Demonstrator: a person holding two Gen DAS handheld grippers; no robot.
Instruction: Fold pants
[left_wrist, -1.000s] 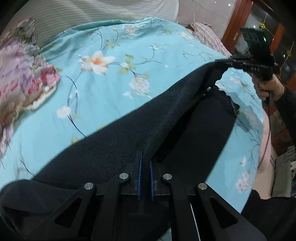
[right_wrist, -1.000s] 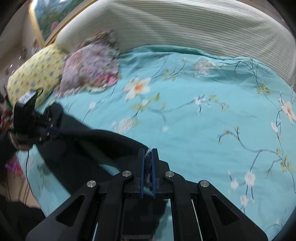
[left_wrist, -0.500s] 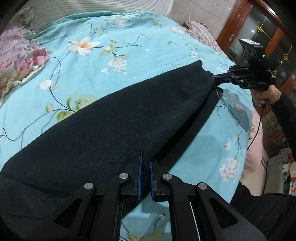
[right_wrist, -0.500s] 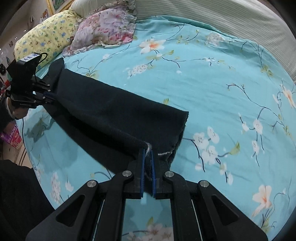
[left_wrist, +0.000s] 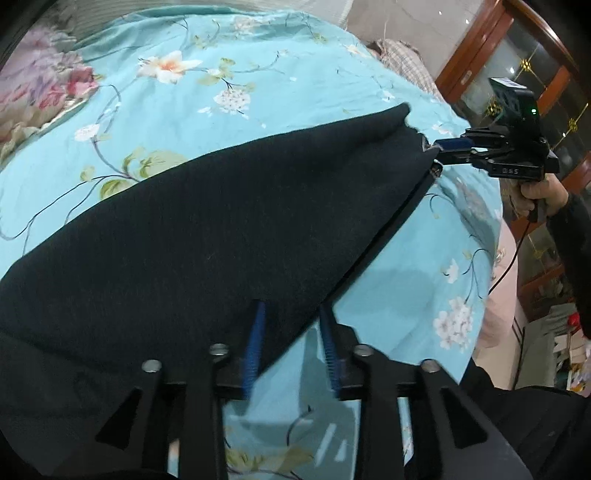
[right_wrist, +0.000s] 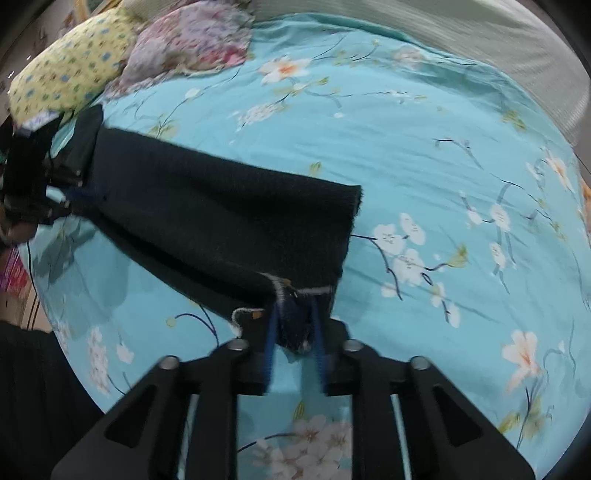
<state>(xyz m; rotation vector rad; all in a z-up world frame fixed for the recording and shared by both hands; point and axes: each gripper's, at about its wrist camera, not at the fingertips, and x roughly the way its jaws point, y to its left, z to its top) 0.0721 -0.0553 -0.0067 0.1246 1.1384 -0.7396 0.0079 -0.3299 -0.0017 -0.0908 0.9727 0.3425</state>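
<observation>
We see the black pants (left_wrist: 207, 229) lying flat in a long folded band across the bed (left_wrist: 258, 70), over its turquoise flowered sheet (right_wrist: 424, 155). Our left hand-held gripper (left_wrist: 291, 347) has its blue-padded fingers (left_wrist: 255, 343) spread apart, the near edge of the pants lying loose in the gap between them, nothing pinched. Our right hand-held gripper (right_wrist: 293, 332) is likewise parted; a hem corner of the pants with pale stitching sits between its pads (right_wrist: 271, 332), and we cannot tell whether it touches them.

From the left wrist view, the right hand-held gripper (left_wrist: 448, 146) shows at the far end of the pants, held by a hand (left_wrist: 535, 195) with a cable hanging below it. Around the pants lie a yellow dotted pillow (right_wrist: 70, 62) and a pink floral pillow (right_wrist: 192, 40) at the head of the bed, near a striped grey headboard (right_wrist: 498, 40). Beyond the bed's far side stands a wooden glass-fronted cabinet (left_wrist: 517, 74), with a plaid cloth (left_wrist: 410, 62) near it.
</observation>
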